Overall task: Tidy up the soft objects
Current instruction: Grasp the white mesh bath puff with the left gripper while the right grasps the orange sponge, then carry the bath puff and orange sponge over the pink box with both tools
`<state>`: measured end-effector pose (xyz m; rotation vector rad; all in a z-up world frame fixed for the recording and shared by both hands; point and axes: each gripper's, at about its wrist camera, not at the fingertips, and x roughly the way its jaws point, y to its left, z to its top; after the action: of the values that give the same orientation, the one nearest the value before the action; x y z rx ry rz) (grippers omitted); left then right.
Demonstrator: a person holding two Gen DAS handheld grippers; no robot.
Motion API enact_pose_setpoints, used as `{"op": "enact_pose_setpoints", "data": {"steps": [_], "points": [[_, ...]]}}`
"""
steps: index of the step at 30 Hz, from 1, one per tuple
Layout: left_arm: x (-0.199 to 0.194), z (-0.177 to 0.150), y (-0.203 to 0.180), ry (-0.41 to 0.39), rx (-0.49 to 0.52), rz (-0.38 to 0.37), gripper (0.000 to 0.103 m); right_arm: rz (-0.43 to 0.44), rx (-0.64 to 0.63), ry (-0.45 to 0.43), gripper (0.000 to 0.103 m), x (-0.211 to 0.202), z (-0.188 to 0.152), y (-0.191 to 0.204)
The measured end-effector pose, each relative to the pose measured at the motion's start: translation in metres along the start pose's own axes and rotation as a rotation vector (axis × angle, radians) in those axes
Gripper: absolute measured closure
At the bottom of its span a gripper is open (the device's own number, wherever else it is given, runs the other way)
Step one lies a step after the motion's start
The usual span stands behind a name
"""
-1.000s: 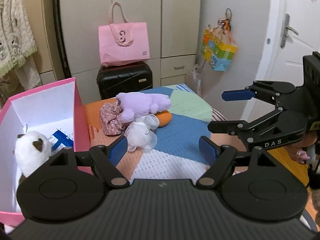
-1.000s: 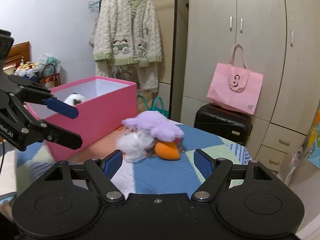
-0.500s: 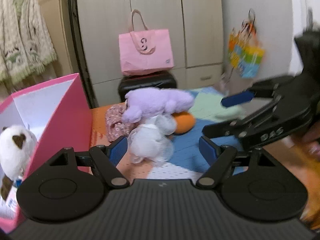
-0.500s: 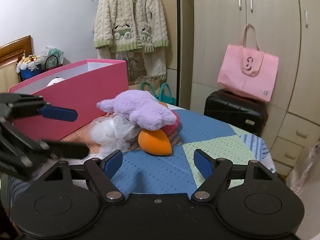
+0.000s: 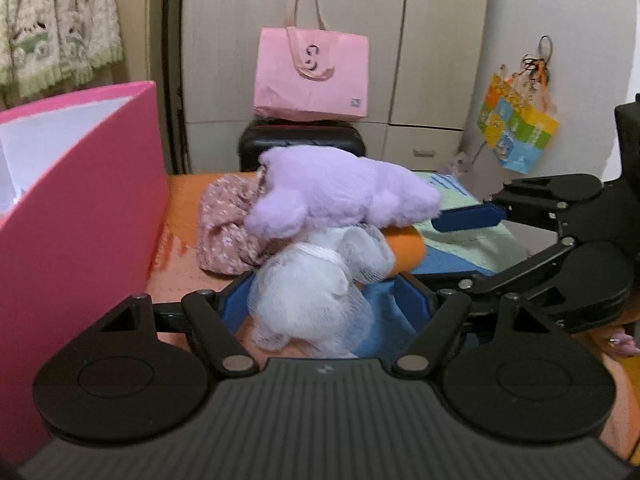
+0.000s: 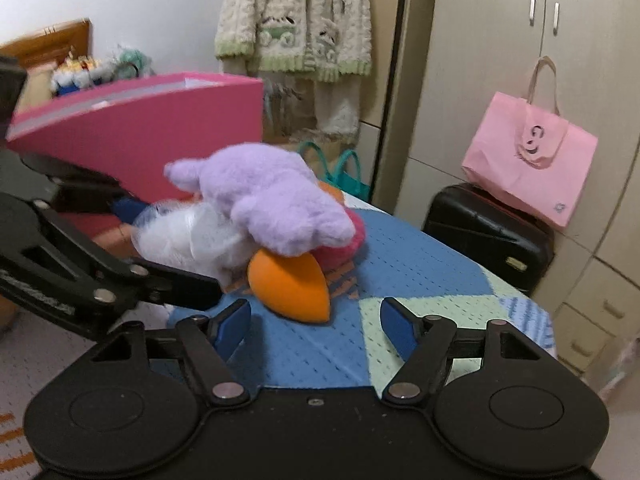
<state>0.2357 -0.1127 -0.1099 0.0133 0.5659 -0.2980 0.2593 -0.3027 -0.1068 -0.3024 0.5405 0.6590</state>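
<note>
A pile of soft things lies on the patchwork table cover (image 6: pixel 404 268): a purple plush (image 5: pixel 340 196) on top, a white mesh puff (image 5: pixel 316 296) in front, an orange sponge (image 6: pixel 292 284) and a pink floral cloth (image 5: pixel 224 236). My left gripper (image 5: pixel 326 298) is open, its blue pads on either side of the white puff. My right gripper (image 6: pixel 316 326) is open and empty, just short of the orange sponge; it also shows in the left wrist view (image 5: pixel 476 248). The pink box (image 5: pixel 76 216) stands to the left.
A pink tote bag (image 5: pixel 312 76) sits on a black suitcase (image 5: pixel 300 144) behind the table, in front of beige wardrobes. A knitted cardigan (image 6: pixel 296 20) hangs at the back. A colourful bag (image 5: pixel 520 136) hangs at the right.
Both grippers have moved in toward the pile. My left gripper now has the white puff between its open pads. My right gripper has closed in on the orange sponge.
</note>
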Motion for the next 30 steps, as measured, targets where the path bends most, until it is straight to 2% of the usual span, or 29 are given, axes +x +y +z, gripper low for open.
{"op": "enact_pose_setpoints", "data": {"steps": [2,8,11,13,14,16,18,23,30], "points": [[0.002,0.0,-0.001,-0.01,0.004,0.034,0.034,0.006,-0.006,0.003,0.032,0.005,0.0,-0.002],[0.007,-0.001,-0.002,0.013,0.004,0.039,0.057,-0.012,-0.093,0.005,0.032,0.01,0.005,0.005],[0.007,-0.001,-0.004,0.03,0.014,0.029,0.064,0.029,-0.113,-0.004,0.032,0.009,0.005,0.006],[0.004,-0.002,-0.006,0.026,0.023,0.028,0.066,0.058,-0.123,-0.013,0.039,0.007,0.005,0.009],[0.003,-0.002,-0.006,0.023,0.024,0.028,0.068,0.067,-0.132,-0.015,0.047,0.007,0.004,0.011],[0.002,-0.002,-0.007,0.014,0.032,0.011,0.069,0.05,-0.142,-0.023,0.049,0.008,0.005,0.015],[-0.002,-0.003,-0.008,-0.005,0.036,0.002,0.07,0.02,-0.128,-0.025,0.056,0.008,0.006,0.016],[-0.013,-0.005,-0.01,-0.023,0.039,-0.002,0.07,0.018,-0.006,-0.04,0.059,0.001,0.004,0.013],[-0.033,-0.015,-0.014,0.02,0.044,-0.052,0.07,-0.009,0.025,-0.031,0.059,-0.017,-0.01,0.034]]}}
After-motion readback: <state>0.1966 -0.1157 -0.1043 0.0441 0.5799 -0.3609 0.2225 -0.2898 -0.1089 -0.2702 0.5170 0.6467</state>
